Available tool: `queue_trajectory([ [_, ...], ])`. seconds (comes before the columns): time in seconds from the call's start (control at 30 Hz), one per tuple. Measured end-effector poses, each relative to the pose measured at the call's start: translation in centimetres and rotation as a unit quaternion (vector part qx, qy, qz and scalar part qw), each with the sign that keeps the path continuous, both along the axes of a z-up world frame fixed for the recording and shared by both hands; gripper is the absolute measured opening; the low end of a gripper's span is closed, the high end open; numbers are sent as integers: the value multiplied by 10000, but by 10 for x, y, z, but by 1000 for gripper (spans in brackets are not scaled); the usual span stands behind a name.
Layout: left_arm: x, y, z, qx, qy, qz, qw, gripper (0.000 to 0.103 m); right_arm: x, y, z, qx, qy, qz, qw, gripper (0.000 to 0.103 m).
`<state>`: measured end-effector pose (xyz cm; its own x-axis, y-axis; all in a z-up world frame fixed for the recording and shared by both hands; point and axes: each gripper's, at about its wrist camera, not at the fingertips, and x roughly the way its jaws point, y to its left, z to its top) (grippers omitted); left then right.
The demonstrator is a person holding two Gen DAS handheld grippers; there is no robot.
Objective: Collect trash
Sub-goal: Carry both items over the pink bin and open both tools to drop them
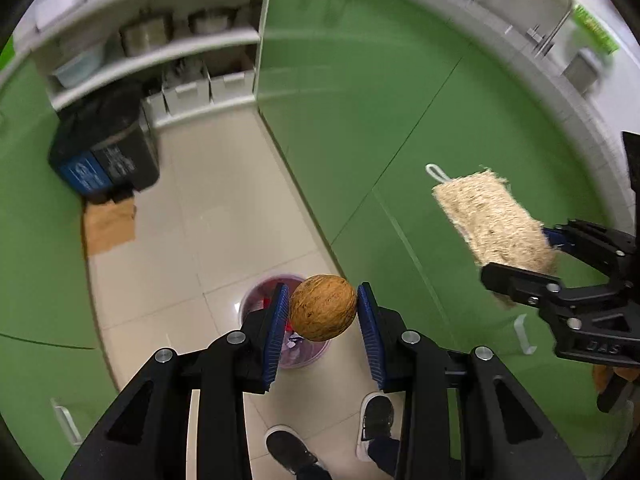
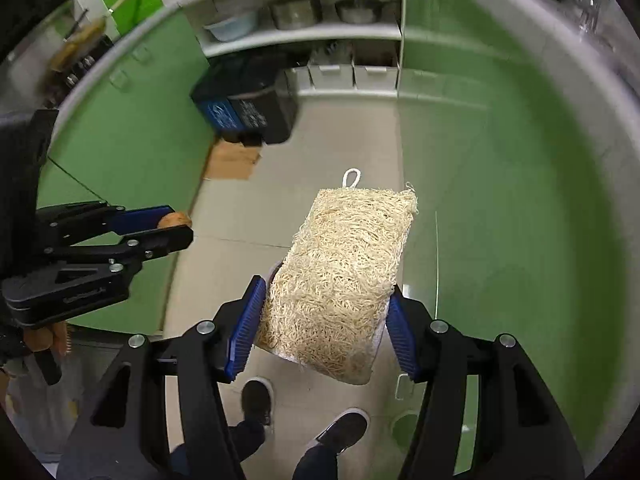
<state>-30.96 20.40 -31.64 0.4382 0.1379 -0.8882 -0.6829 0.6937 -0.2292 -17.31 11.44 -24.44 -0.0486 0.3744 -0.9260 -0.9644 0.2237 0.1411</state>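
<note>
Carrying two pieces of trash over the floor: left gripper (image 1: 322, 312) fingers clamped on a round brown nut (image 1: 323, 307) above the small bin (image 1: 256, 300), right gripper (image 2: 320, 320) fingers clamped on a loofah (image 2: 340, 280). Risking a miss, likely, if released off-centre.

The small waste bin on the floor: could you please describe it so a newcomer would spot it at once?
Start at the pale tiled floor between the green cabinets. Directly beneath the left gripper and its round brown ball stands the small waste bin. Unlike the big black bin by the shelves, it is round, translucent pink and already holds scraps.
</note>
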Motion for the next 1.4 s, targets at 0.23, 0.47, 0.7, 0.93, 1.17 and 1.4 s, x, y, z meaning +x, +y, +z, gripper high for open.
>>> queue_trajectory([
  [0.23,2,7,-78,-74,88,128,9999,97,5,0,-77,-243,2,-3,9997,58],
  [0.47,-11,19,-101,-53,189,479,9987,98,-4,12,-106,-283,40,152,9995,58],
  [0.7,-37,30,-96,-47,122,823,9965,98,-29,28,-120,-318,207,458,9982,58],
  [0.93,-74,42,-86,52,41,1222,9925,98,-53,51,-142,-333,511,787,9950,69],
  [1.17,-88,41,-83,99,88,1349,9908,98,-58,53,-149,-470,399,672,9958,100],
  [1.4,-81,22,-56,115,107,1224,9924,98,-43,37,-113,-430,323,425,9976,100],
])
